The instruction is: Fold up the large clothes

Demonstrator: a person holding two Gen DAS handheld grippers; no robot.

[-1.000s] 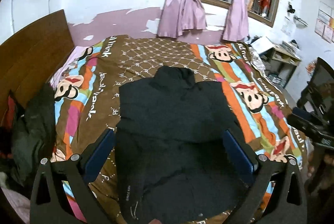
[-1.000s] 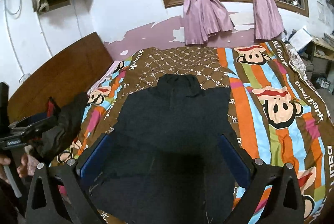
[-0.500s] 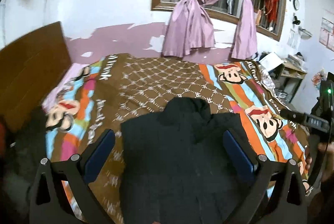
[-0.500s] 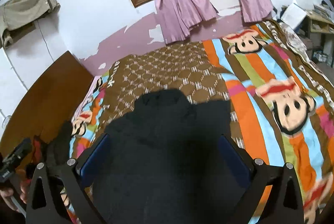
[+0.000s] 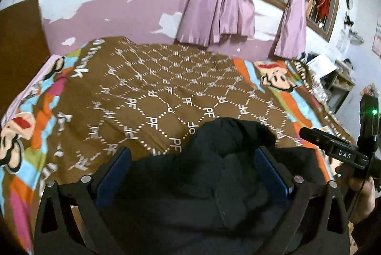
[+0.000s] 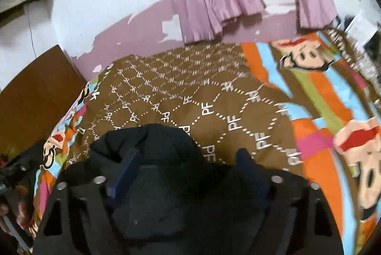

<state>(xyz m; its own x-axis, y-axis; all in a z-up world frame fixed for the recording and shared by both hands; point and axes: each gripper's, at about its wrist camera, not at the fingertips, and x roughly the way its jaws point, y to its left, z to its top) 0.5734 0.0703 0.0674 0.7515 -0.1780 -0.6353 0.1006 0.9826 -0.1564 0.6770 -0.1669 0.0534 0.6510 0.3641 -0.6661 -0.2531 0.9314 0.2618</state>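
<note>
1. Your left gripper (image 5: 190,174) has its jaws wide apart over the black jacket (image 5: 202,183); pads clear of the cloth as far as the view shows.
2. Your right gripper (image 6: 188,174) has its jaws closing, with jacket (image 6: 171,183) cloth between them; no firm pinch visible.
3. The jacket lies on the bedspread (image 5: 154,93), collar at 12 o'clock.
4. The curtains (image 5: 221,10) hang at 12 o'clock, the headboard (image 5: 19,48) at 9.
</note>
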